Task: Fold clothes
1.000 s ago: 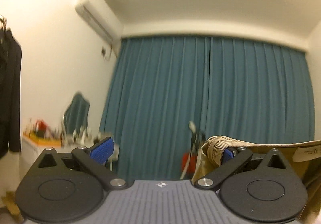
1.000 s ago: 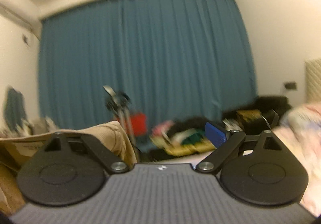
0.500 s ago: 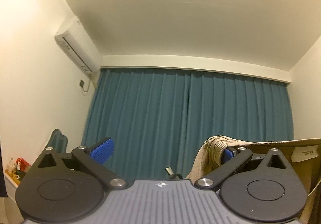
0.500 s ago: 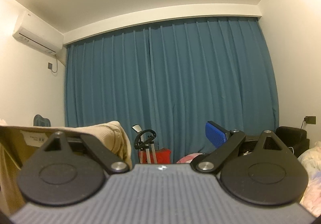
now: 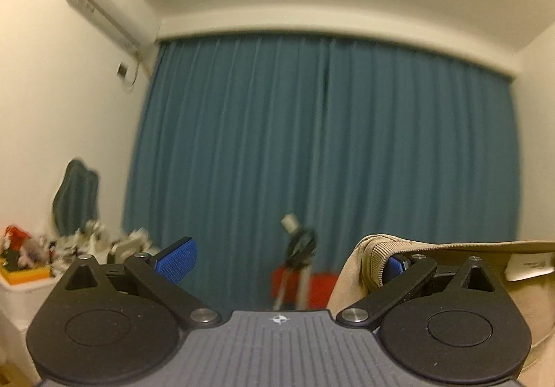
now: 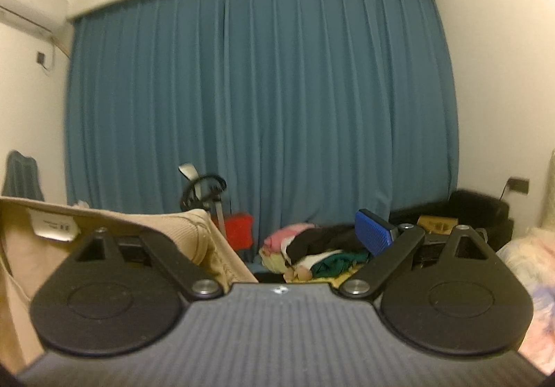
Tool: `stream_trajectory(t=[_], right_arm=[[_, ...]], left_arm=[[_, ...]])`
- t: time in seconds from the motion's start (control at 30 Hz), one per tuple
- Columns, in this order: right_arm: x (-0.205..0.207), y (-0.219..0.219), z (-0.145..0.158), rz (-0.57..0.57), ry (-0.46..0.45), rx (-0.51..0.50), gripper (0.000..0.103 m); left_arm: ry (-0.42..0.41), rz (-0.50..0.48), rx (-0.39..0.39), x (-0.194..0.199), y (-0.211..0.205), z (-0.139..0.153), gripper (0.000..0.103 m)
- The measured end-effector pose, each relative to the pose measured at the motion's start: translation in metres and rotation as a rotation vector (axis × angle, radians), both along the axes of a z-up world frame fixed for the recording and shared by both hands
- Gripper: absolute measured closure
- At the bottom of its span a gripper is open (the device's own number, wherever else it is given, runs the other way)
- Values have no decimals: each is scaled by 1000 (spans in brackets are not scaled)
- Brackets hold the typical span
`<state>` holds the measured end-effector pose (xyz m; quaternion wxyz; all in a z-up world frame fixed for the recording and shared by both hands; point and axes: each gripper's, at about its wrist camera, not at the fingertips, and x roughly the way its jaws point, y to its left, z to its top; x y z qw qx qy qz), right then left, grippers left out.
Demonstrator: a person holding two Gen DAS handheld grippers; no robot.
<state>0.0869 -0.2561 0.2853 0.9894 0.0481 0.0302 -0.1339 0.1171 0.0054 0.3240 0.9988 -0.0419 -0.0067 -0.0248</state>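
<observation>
Both cameras have tipped down from the ceiling: a beige ribbed garment (image 5: 367,258), at 3 o'clock of the left gripper (image 5: 288,262) and 9 o'clock of the right gripper (image 6: 277,234), hangs stretched between them. Both sets of jaws stand spread, one finger of each hooked inside the fabric, likely lowering it for folding.

Each gripper (image 5: 288,260) (image 6: 256,234) has a ribbed grey body, black round-ended link arms, silver pivot screws, blue textured finger pads (image 5: 177,264).
</observation>
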Motion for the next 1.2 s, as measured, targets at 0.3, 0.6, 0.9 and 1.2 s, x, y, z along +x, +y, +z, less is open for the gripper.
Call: stream_trajectory(t=[0.3, 0.6, 0.9, 1.2], right_arm=[[234, -66, -186, -74, 184, 131, 10], [358, -78, -352, 45, 600, 211, 10], [361, -49, -373, 191, 717, 198, 10], [225, -26, -311, 167, 453, 262, 10]], left_arm=[[257, 51, 7, 231, -69, -204, 0], [743, -145, 114, 399, -79, -412, 1], [834, -322, 184, 377, -75, -413, 0], [588, -298, 82, 207, -19, -338, 0]])
